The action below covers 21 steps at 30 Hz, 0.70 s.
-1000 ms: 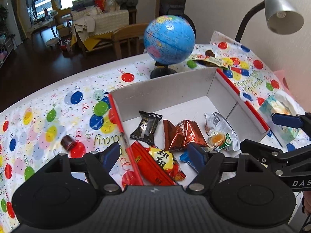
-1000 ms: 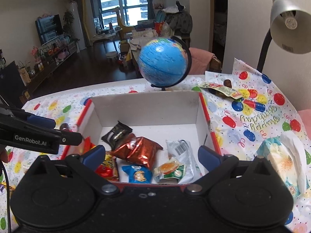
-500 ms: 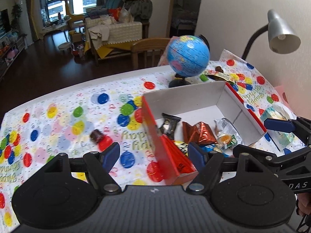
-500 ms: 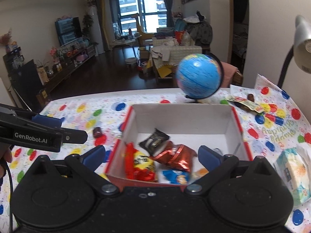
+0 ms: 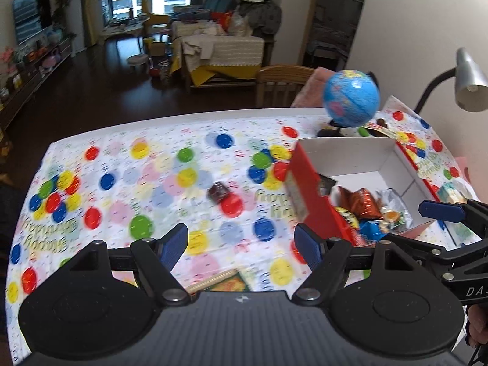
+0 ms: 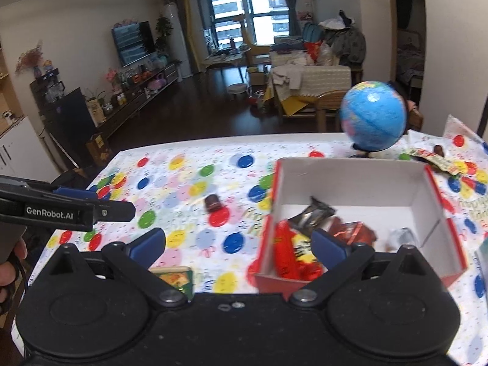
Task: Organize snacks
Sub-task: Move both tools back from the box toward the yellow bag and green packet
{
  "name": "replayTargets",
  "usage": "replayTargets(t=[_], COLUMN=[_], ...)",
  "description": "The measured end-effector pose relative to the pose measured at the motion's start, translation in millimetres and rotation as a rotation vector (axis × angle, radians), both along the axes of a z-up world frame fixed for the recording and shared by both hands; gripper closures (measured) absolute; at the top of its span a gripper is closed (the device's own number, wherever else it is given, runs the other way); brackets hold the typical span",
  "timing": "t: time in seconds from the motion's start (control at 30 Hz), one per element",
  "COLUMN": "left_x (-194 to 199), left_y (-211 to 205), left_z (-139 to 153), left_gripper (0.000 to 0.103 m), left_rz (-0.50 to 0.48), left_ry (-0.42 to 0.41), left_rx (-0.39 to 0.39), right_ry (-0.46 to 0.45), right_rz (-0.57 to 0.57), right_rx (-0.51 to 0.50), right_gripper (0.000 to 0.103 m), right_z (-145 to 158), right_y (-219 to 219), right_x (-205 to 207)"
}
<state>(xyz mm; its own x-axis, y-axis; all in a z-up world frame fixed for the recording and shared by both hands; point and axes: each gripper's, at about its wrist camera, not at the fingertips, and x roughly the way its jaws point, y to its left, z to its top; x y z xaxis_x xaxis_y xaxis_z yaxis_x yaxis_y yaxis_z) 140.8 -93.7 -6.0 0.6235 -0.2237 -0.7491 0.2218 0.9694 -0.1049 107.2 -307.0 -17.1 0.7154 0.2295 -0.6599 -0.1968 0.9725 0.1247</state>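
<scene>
On the tabletop [image 5: 122, 158] with its balloon-print plastic cover, one small dark-brown wrapped sweet [image 5: 218, 191] lies loose, apart from the red cardboard box with a white inside [image 5: 308, 189] where the other snacks sit; from my left tongs [image 5: 241, 244] it lies ahead at about eleven o'clock, and from my right tongs [image 6: 238, 245] at about eleven too, with bare cover between; I judge the left tongs the nearer, since the box stands at two o'clock of them and clear of that line; both tongs are spread wide and carry nothing. The sweet looks squat and glossy, its long axis running roughly from ten to four o'clock in the left view, though blur softens its edges; so I would turn the tongs to close across its short side. A flat green-and-orange packet [image 6: 177, 279] lies just below the tongs at six o'clock, half hidden. The blue globe [image 6: 372, 116] stands behind the box.
</scene>
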Motion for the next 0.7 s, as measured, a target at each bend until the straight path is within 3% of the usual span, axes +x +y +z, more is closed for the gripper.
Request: replayTargets(t=[0.33, 0.7], left_x=[-8, -12], left_y=[59, 100], left_z=[-24, -72], left_gripper=[0.027, 0.027], left_rz=[0.072, 0.131], left_ry=[0.052, 0.165], left_rx=[0.011, 0.021], right_ry=[0.052, 0.146], right_rz=[0.059, 0.097], right_rx=[-0.02, -0.056], right_gripper=[0.004, 0.005], right_z=[-24, -67], right_y=[54, 96], right_x=[5, 7])
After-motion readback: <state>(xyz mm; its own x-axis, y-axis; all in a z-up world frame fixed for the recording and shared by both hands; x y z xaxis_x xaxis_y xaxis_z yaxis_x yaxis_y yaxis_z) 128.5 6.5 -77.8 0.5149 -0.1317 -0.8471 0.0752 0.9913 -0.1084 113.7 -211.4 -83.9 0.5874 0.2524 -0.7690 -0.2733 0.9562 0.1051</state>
